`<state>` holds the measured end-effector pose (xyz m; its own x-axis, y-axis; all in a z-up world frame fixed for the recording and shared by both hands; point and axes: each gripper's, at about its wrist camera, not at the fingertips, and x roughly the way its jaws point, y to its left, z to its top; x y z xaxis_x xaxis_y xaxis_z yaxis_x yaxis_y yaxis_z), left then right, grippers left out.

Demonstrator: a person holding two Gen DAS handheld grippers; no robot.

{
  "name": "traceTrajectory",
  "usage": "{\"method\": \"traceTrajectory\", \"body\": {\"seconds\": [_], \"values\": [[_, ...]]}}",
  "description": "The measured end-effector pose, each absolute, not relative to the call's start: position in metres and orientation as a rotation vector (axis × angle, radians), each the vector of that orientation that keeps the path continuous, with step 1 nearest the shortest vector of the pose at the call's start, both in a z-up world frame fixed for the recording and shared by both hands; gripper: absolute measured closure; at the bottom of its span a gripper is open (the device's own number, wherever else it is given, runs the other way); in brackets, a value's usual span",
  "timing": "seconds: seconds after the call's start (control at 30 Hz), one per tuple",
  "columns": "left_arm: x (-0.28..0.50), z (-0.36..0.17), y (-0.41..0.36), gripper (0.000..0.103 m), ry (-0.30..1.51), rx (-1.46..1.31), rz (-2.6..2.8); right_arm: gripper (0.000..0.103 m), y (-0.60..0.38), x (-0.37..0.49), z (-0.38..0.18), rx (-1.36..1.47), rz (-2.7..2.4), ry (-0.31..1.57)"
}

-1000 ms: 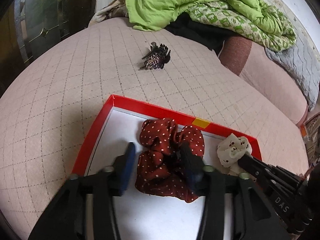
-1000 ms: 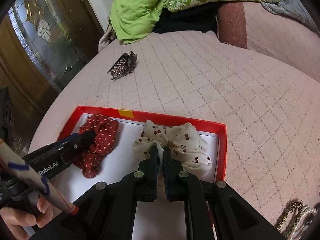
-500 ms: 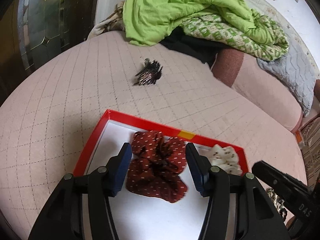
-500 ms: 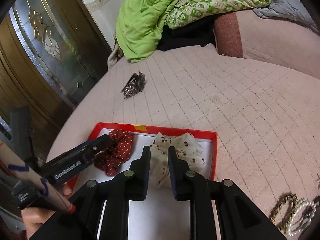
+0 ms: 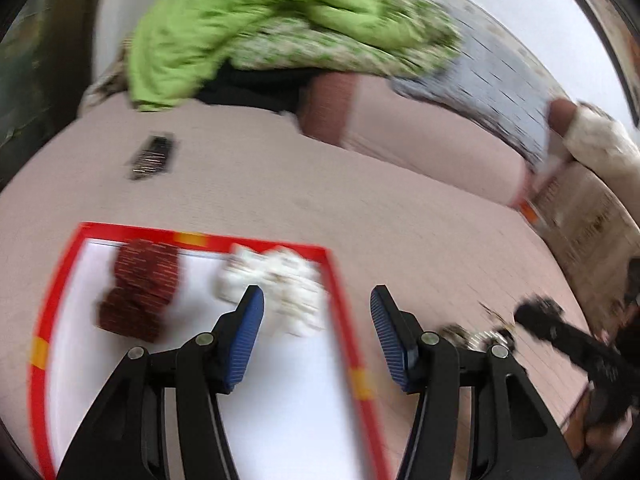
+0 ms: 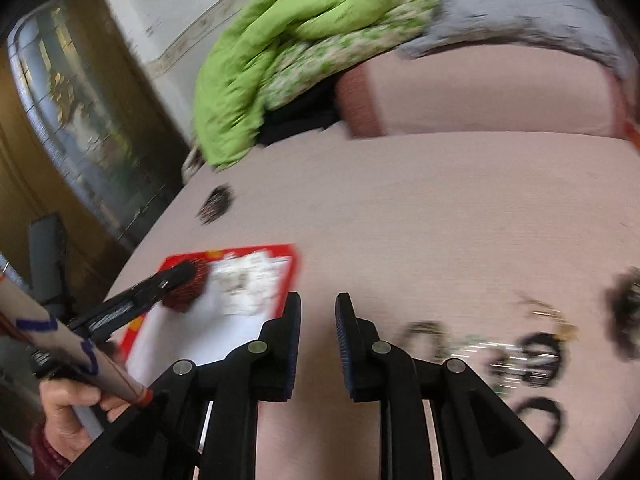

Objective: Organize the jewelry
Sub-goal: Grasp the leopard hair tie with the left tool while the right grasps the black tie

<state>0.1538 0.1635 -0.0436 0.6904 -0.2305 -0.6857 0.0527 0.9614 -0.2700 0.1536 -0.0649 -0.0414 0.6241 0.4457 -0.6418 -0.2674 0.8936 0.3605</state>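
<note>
A red-rimmed tray with a white floor lies on the pink bed; it also shows in the right wrist view. In it lie a dark red dotted scrunchie and a white cherry-print scrunchie. My left gripper is open and empty above the tray's right rim. My right gripper is open and empty over the bedspread, right of the tray. A blurred pile of chains and dark hair ties lies to its right. A dark hair claw lies far left on the bed.
A green quilt is heaped at the back, with a pink bolster beside it. A wooden and glass door stands at the left. Both views are motion-blurred.
Both grippers have let go of their scrunchies, opened, pulled back and swung right. The red and white scrunchies now lie in the tray. The jewelry pile has come into the right wrist view.
</note>
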Motion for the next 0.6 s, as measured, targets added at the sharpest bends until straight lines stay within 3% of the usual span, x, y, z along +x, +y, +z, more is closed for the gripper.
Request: {"method": "traceTrajectory", "body": {"seconds": [0.3,0.43,0.6], "values": [[0.136,-0.069,0.046,0.050,0.890,-0.042,-0.435,0.084,-0.169,0.141,-0.056,0.368,0.217,0.751],[0.134,-0.085,0.008,0.069,0.922,0.084,-0.489,0.083,-0.201,0.141,-0.061,0.456,0.183,0.752],[0.145,-0.105,-0.016,0.074,0.966,0.145,-0.510,0.083,-0.221,0.139,-0.066,0.532,0.190,0.761]]}}
